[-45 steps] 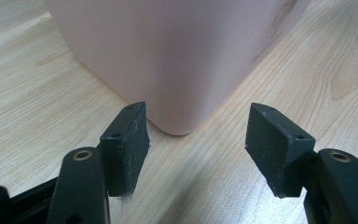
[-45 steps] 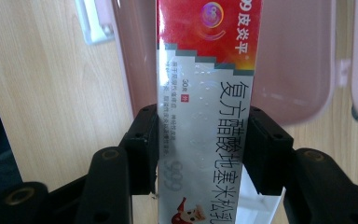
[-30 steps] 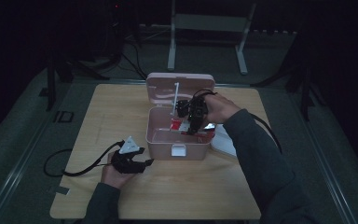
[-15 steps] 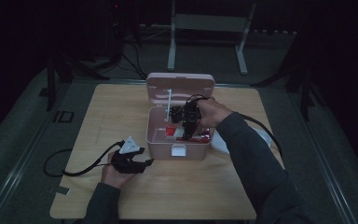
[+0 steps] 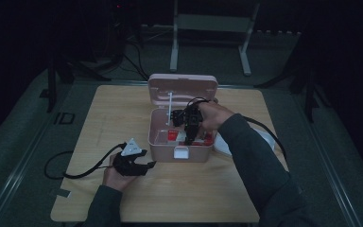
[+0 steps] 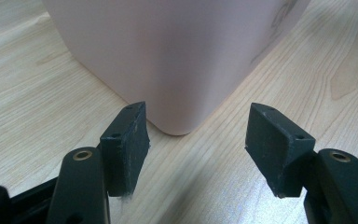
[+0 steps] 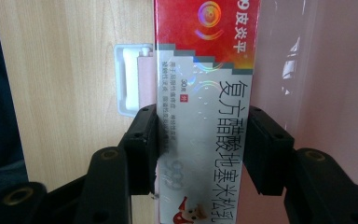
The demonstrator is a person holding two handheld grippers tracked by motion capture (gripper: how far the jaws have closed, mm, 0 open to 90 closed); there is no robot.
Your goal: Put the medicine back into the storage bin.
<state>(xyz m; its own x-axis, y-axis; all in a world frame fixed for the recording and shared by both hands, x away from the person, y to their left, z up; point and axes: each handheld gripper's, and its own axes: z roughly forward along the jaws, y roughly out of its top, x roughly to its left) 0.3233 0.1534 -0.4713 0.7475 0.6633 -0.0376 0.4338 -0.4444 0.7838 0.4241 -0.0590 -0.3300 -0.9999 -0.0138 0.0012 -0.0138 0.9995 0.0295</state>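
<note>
Now your right gripper (image 7: 200, 149) clamps the red-and-silver printed carton (image 7: 205, 93) inside the open pink plastic box (image 5: 182, 144).
Your left gripper (image 6: 198, 149) rests on the wooden counter (image 6: 37, 84), jaws apart, empty, beside the box corner.

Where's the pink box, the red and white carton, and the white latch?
pink box (image 5: 182, 90), high view, open lid
red and white carton (image 7: 205, 70), right gripper view, printed face
white latch (image 5: 181, 152), high view, front middle

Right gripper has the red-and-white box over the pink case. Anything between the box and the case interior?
Nothing visible blocks it. The lid stands open behind, and the right gripper clamps the red-and-white medicine box directly over the pink case. The left gripper waits open, outside the case's corner.
</note>
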